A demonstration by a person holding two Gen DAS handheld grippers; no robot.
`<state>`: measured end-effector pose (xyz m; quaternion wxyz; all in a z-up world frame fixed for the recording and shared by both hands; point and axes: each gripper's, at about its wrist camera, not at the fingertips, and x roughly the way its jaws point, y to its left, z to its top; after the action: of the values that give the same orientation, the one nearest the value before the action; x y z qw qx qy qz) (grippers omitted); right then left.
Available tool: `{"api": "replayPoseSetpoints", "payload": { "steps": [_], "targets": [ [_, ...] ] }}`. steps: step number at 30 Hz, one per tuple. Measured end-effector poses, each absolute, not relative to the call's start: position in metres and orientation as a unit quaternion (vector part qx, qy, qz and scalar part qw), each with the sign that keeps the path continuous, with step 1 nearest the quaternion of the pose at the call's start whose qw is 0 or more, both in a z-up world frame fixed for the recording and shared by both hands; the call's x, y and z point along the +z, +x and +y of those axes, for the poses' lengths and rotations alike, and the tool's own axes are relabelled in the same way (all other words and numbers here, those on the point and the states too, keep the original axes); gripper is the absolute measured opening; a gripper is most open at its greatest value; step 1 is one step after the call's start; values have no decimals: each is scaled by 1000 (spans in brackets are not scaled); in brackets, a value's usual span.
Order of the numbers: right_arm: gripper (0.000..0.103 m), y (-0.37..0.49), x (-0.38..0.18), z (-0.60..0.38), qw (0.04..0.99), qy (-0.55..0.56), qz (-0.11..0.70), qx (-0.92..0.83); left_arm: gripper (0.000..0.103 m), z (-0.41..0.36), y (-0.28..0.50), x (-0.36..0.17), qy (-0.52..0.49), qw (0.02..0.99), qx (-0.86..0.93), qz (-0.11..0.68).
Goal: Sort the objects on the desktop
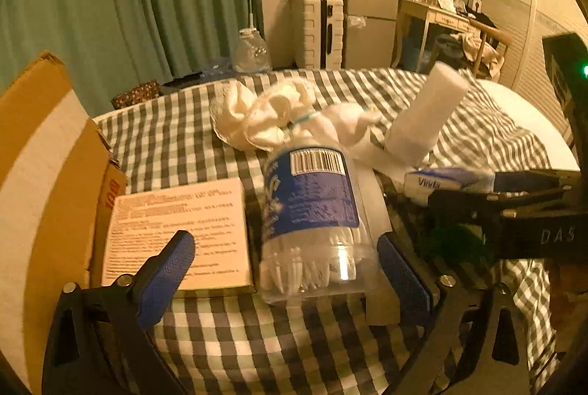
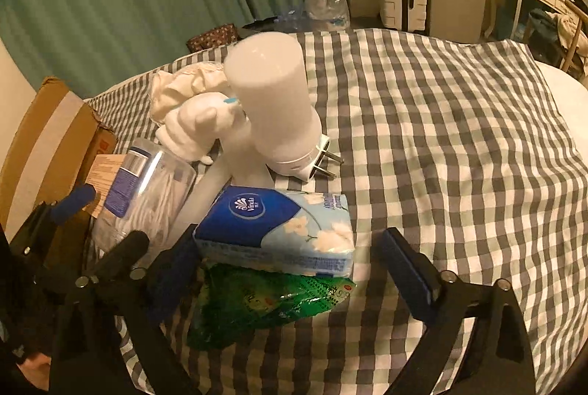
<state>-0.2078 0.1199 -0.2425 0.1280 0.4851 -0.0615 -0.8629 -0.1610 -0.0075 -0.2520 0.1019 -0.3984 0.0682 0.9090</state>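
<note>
Open checked cloth point(image 2: 459, 145) lies from twelve to three o'clock. Left gripper point(image 1: 286, 255) gapes around one clear swab jar point(image 1: 312, 218); right gripper point(image 2: 290, 255) gapes around one blue tissue pack point(image 2: 279, 229), neither gripped.

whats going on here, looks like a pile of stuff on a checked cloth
A person holds a gripper in each hand over a small heap on the checked cloth. The left gripper is open around a lying swab jar, pads not pressing it. The right gripper is open around a tissue pack that rests on a green packet. Behind them lie a white plug-in lamp and white cloths. A cardboard box waits at the left.
</note>
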Motion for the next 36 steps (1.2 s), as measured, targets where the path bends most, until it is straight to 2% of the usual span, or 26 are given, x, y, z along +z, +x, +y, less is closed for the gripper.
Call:
{"api": "replayPoseSetpoints", "payload": {
  "steps": [2,4,5,22,36],
  "targets": [
    [88,-208,-244,120,127,486,-65,-862,88,-4,-160,-255,-397,103,909,75],
    [79,-209,-247,120,127,488,-66,-861,76,-1,-159,-253,-394,111,909,84],
    [75,-209,-248,120,127,488,-66,-861,66,2,-157,-252,-392,120,908,85],
    [73,-204,-225,129,124,455,-52,-880,65,-3,-154,-229,-385,110,914,70],
    [73,-193,-180,132,124,404,-45,-905,64,0,-142,-191,-345,97,931,70]
  ]
}}
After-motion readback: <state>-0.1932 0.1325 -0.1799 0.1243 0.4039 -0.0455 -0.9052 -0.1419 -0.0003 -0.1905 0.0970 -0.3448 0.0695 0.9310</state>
